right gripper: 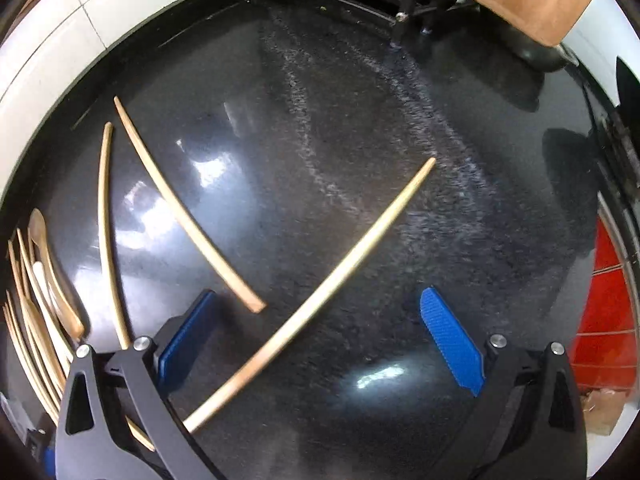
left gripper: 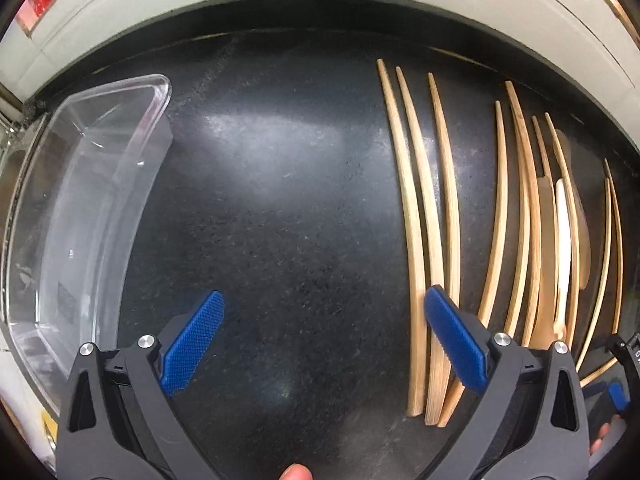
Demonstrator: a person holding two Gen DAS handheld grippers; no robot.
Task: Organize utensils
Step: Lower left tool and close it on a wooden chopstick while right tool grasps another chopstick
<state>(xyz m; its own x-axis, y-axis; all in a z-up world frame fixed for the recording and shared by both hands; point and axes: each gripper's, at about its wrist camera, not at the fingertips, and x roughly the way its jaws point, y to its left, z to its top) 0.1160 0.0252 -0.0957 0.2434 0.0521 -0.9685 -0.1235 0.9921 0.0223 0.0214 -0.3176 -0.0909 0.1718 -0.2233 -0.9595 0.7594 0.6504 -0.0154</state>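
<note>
Chopsticks [right gripper: 308, 298] between parted right gripper [right gripper: 320, 344] fingers

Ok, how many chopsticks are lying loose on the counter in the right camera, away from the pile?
3 chopsticks: one beside the pile at left, one just right of it, one slanting across the middle. The pile may hide more.

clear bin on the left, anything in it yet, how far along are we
Barely started. The clear bin looks empty. Both the left gripper and the right gripper are open and hold nothing. The chopsticks, a wooden spoon and one stray chopstick lying diagonally all remain on the black counter, so everything is left.
</note>
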